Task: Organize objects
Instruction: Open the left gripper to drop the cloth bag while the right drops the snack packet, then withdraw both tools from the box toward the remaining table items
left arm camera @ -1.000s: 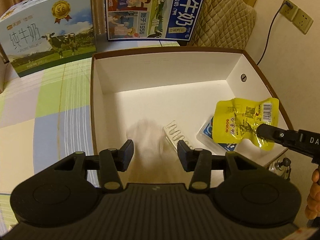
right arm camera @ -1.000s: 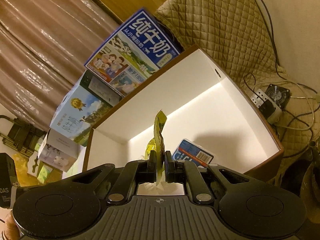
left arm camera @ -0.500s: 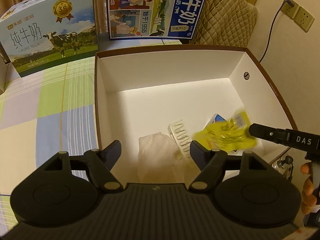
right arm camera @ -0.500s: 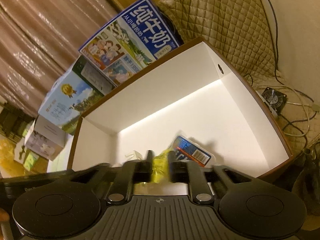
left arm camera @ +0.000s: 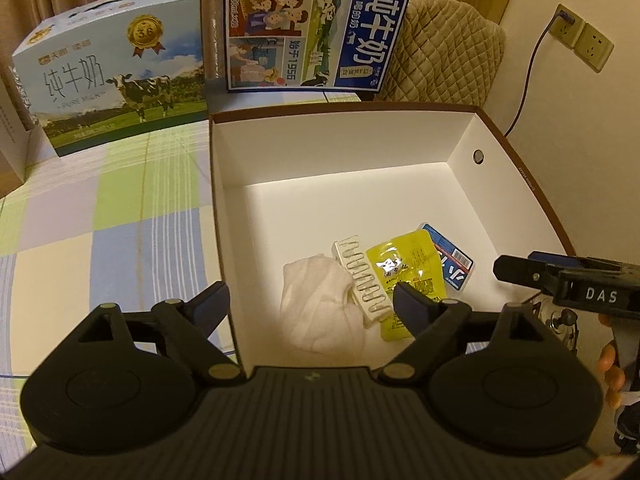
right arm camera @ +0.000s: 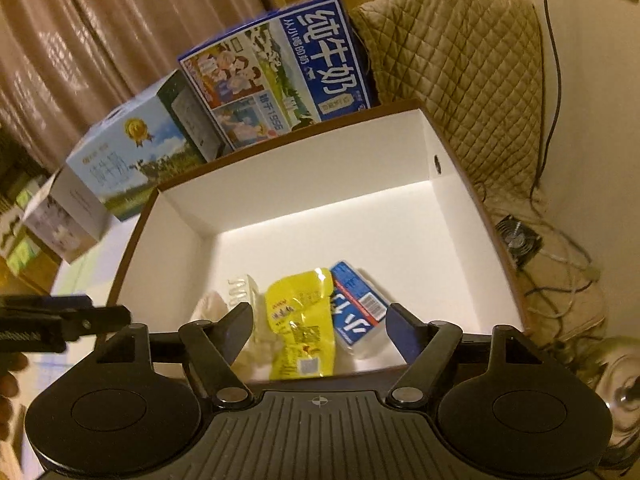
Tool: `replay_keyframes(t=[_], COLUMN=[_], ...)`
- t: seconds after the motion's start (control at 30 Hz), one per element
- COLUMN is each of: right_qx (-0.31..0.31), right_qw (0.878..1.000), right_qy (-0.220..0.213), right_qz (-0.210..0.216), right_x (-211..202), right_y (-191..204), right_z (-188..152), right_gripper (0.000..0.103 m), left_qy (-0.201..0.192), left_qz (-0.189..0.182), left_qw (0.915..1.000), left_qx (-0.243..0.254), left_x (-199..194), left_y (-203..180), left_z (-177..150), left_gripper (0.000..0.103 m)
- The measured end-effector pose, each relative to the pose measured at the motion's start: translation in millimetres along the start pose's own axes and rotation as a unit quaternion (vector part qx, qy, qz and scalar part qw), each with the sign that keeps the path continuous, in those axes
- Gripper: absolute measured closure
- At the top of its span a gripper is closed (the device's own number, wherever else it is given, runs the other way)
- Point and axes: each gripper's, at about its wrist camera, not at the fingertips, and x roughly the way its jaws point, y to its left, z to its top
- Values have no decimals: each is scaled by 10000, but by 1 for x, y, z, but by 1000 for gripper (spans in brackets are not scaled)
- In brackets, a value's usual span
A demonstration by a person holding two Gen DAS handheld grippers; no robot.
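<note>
A white box with a brown rim (left arm camera: 516, 148) (right arm camera: 460, 168) holds a white cloth (left arm camera: 320, 304) (right arm camera: 208, 304), a white comb-like clip (left arm camera: 362, 280) (right arm camera: 242, 286), a yellow snack pouch (left arm camera: 404, 276) (right arm camera: 300, 320) and a blue-and-white packet (left arm camera: 452, 264) (right arm camera: 356, 304). The pouch lies flat on the packet and clip. My left gripper (left arm camera: 310, 304) is open and empty above the box's near left edge. My right gripper (right arm camera: 320, 330) is open and empty above the box's near edge; it also shows in the left wrist view (left arm camera: 520, 270).
Two milk cartons stand behind the box: a light blue one with a cow (left arm camera: 112, 80) (right arm camera: 124, 160) and a dark blue one (left arm camera: 316, 28) (right arm camera: 280, 64). A checked cloth (left arm camera: 100, 220) covers the table. A quilted chair (left arm camera: 444, 48) and wall sockets (left arm camera: 580, 36) are at the right.
My right gripper opened and let go of the yellow pouch, which dropped flat into the box. My left gripper opened wider and drew back from the white cloth.
</note>
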Motion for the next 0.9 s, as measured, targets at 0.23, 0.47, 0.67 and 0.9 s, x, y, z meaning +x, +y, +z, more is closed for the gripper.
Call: replay_keyframes(t=[0.23, 0.47, 0.67, 0.9], right_qx=[-189, -159, -171, -264], right_qw=[9998, 9998, 9998, 9996], right_qy=[-91, -87, -40, 22], right_qz=[-75, -105, -94, -26], right_x=[-19, -39, -53, -65], right_y=[11, 24, 36, 55], right_z=[-7, -17, -31, -51], right_gripper=[30, 29, 29, 28], left_qy=[-162, -292, -345, -291], left_qz=[-22, 30, 174, 186], left_qw=[9998, 9994, 9992, 9992], left_qx=[-72, -177, -121, -203], left_x=[-24, -50, -72, -91], left_y=[3, 7, 10, 21], left_z=[-12, -28, -49, -75], left_gripper=[15, 15, 13, 13])
